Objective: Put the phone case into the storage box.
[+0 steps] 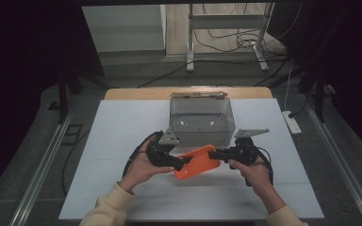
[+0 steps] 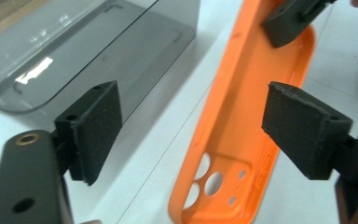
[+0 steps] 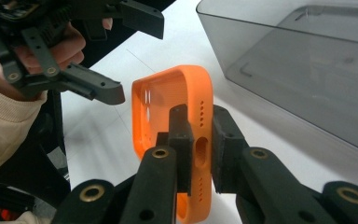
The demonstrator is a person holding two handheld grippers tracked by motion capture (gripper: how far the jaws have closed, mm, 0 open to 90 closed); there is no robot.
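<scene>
Case [image 3: 168, 93] is held above the table [image 1: 99, 141], clamped at one end by the right tool [image 3: 200, 149]; left tool [image 2: 191, 135] is spread wide around it. Bin [image 1: 201, 120] is judged the destination; placement remains.

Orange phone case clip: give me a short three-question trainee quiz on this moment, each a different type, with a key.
1. True or false: the left gripper is shut on the orange phone case.
2. Which gripper clamps the case's edge? A left, B right, C neither.
3. Fill in: behind the case stands a clear grey ___ on the white table.

Key: 1 false, its fingers stand apart; 2 B; 3 bin.
</scene>
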